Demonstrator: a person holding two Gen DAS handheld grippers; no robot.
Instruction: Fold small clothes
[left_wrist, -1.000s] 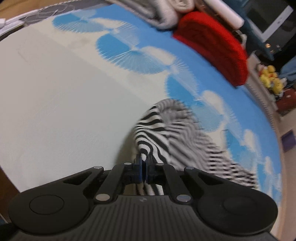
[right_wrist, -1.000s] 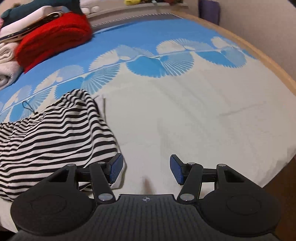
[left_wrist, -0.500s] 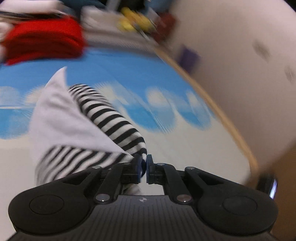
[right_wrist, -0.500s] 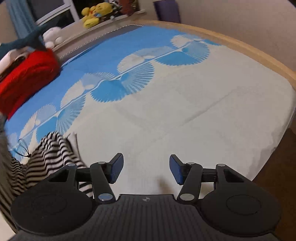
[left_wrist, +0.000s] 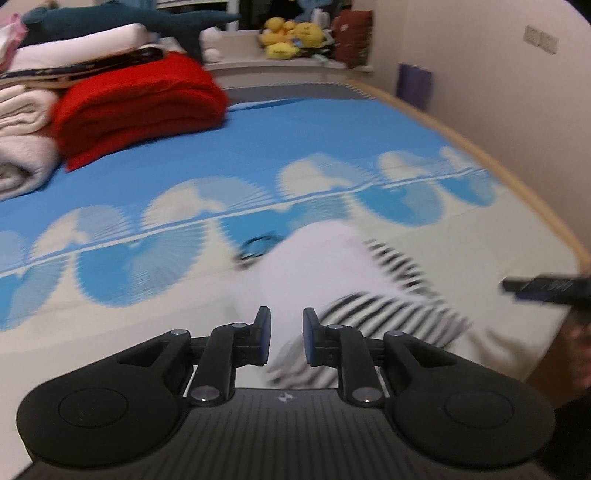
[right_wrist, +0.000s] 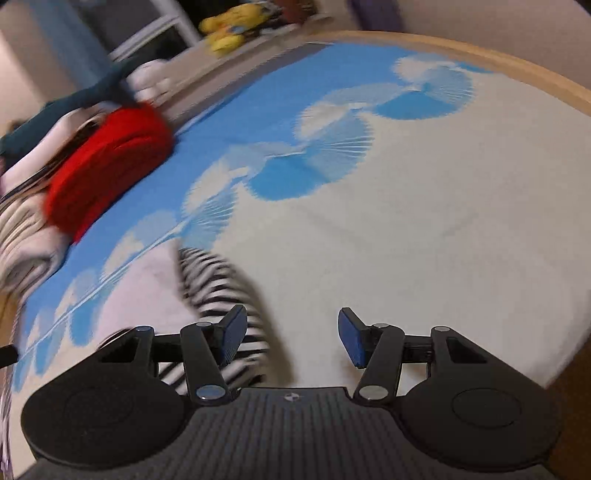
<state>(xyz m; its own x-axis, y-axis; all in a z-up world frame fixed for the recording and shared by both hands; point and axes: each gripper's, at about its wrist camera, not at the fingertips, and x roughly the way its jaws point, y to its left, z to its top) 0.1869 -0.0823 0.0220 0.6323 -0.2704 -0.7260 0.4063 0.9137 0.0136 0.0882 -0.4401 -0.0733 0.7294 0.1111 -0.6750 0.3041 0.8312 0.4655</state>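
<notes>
- The striped garment (left_wrist: 354, 295) lay in the lower centre of the left wrist view, its pale inside turned up over the stripes: compared with a second before, one side had been carried across.
- The left gripper (left_wrist: 286, 339), pinched on the cloth a second earlier, was opening, with the cloth no longer pressed by its pads; that fold looked done.
- The right gripper (right_wrist: 291, 338) stood spread and empty, just beside the stripes.
- Beneath lay the blue-and-cream bedspread (left_wrist: 110, 288); a red blanket (left_wrist: 140, 107) sat upper left, yellow plush toys (left_wrist: 288, 37) behind.
</notes>
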